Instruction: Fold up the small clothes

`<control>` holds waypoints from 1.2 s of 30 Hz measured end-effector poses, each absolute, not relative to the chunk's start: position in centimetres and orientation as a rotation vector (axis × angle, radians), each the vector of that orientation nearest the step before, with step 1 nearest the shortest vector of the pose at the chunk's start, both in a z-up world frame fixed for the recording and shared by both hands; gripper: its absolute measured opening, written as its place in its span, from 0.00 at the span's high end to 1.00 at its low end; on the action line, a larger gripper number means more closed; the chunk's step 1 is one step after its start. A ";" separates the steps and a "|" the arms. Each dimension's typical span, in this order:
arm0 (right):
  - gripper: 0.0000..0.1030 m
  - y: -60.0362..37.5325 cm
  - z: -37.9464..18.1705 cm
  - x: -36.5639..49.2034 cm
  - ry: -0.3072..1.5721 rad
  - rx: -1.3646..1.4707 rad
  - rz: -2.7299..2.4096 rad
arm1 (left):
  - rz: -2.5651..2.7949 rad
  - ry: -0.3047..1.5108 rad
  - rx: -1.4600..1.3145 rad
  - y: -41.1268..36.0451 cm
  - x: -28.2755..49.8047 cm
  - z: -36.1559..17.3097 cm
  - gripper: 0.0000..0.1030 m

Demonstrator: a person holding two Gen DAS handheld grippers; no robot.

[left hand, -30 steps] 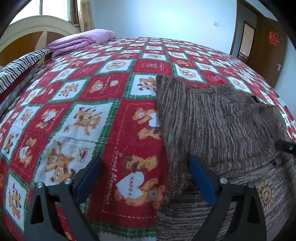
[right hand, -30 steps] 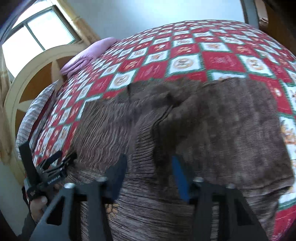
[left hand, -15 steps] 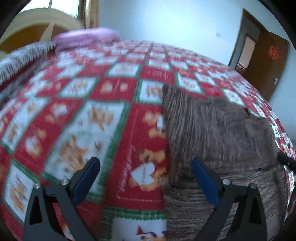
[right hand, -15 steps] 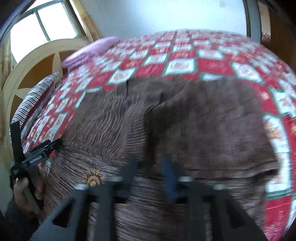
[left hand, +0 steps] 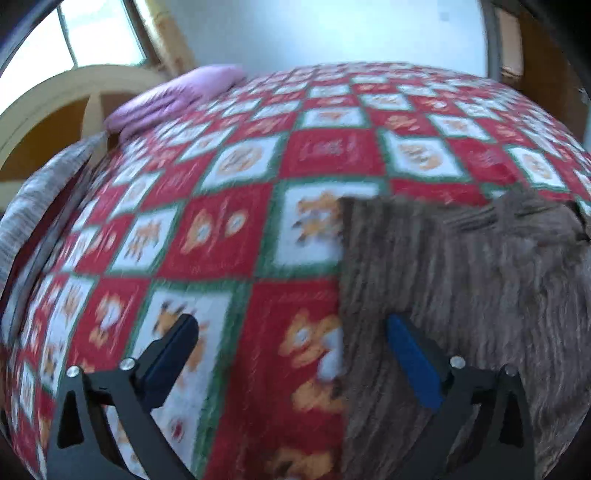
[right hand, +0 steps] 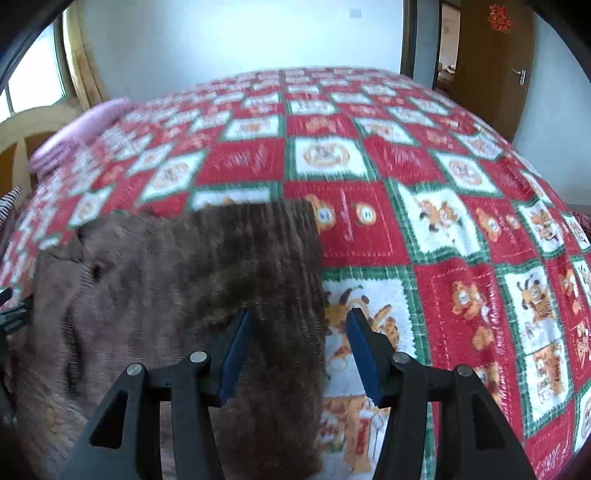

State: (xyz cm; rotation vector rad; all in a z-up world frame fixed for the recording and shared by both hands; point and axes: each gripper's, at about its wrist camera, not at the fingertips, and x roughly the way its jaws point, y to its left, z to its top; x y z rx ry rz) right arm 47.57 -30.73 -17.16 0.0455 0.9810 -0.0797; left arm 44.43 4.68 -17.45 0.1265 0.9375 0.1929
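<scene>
Lying flat on a red patchwork bedspread (left hand: 229,236), a brown knit garment (right hand: 192,280) has bare quilt beyond both side edges. The left gripper (left hand: 291,350) and right gripper (right hand: 299,347), both spread and unladen, each straddle one edge. Only the right view shows the door (right hand: 491,62).

red emblem on door (right hand: 496,16), characters unreadable, blanket lettering blurred

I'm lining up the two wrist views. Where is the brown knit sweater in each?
Left wrist: brown knit sweater fills the lower right, under the right finger.
Right wrist: it fills the lower left, under the left finger.
Shared landmark: purple folded blanket, far left.
</scene>
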 end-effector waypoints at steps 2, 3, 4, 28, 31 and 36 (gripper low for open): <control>0.47 -31.4 -17.6 47.0 0.940 0.081 -0.071 | 0.204 0.918 0.102 5.4 43.1 -17.8 0.00; 0.47 -31.5 -17.6 46.8 0.928 0.092 -0.069 | 0.214 0.919 0.088 5.7 42.6 -17.8 0.00; 0.47 -31.7 -17.7 46.6 0.918 0.101 -0.072 | 0.221 0.922 0.067 6.2 42.1 -17.8 0.00; 0.44 -34.6 -17.7 48.1 0.914 0.100 -0.211 | 0.426 0.896 0.228 6.4 44.8 -18.0 0.00; 0.44 -34.9 -17.7 47.1 0.901 0.070 -0.190 | 0.406 0.887 0.164 7.5 44.1 -17.7 0.00; 0.44 -34.0 -16.1 45.4 0.878 0.068 -0.192 | 0.337 0.833 0.124 7.2 41.9 -15.7 0.00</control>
